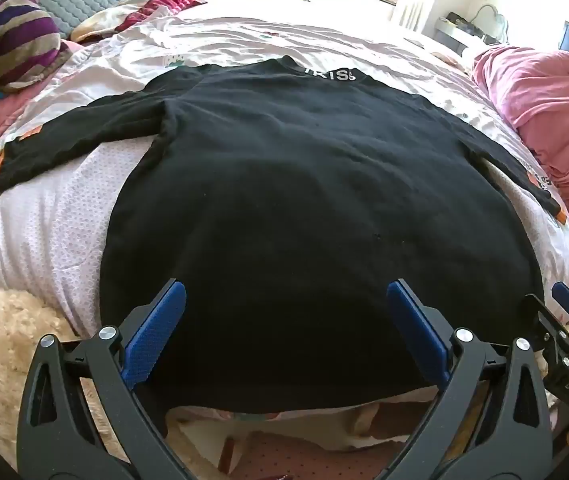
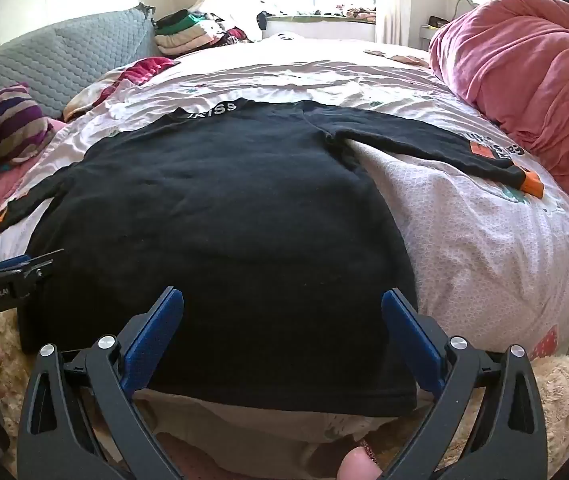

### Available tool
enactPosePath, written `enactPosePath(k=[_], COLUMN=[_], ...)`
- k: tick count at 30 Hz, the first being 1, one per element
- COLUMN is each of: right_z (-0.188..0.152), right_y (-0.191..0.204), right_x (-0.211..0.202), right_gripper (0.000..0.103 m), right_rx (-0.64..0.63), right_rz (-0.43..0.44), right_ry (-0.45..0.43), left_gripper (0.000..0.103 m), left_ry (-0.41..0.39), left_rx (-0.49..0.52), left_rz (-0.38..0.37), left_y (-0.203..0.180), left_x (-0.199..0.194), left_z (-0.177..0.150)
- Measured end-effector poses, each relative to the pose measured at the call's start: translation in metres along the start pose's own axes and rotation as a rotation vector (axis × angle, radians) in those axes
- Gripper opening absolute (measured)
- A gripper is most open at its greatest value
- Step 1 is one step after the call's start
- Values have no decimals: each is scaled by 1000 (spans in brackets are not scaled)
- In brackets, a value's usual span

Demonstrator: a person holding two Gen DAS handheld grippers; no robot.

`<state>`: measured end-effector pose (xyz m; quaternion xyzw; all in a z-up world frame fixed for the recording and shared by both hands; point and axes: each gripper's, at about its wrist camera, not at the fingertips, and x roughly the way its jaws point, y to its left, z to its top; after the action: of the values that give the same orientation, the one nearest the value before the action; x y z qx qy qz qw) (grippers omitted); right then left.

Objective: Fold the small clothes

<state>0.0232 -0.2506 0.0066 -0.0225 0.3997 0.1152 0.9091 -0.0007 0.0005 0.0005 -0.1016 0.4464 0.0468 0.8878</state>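
Note:
A black long-sleeved sweater (image 1: 284, 184) lies spread flat on the bed, collar with white letters at the far end, both sleeves stretched out sideways with orange cuffs. My left gripper (image 1: 284, 292) hovers wide open over the hem near its left part, nothing between the blue pads (image 1: 156, 332). In the right wrist view the same sweater (image 2: 220, 216) fills the middle, and my right gripper (image 2: 282, 300) stands wide open above the hem's right part, holding nothing. Each gripper shows at the edge of the other's view: the right gripper (image 1: 564, 320) and the left gripper (image 2: 12, 276).
The bed's pale pink patterned cover (image 2: 464, 248) carries a rolled pink quilt (image 2: 524, 80) at the right and a striped pillow (image 1: 8, 48) at the left. A grey quilted headboard (image 2: 64, 56) and stacked clothes (image 2: 188, 32) sit behind. A cream plush rug (image 1: 0, 344) lies below.

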Motion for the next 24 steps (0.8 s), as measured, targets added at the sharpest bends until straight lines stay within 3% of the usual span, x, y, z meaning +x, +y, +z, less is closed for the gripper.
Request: enactPosePath(k=[24], right_z=[-2], right_y=[9], right_x=[-3], right_gripper=[99], right_rx=[-5], right_rz=[7], right_ry=[-15], left_gripper=[95], left_ry=[4], left_rx=[6], left_rz=[12], left_y=[1], left_x=[-2], left_z=[2])
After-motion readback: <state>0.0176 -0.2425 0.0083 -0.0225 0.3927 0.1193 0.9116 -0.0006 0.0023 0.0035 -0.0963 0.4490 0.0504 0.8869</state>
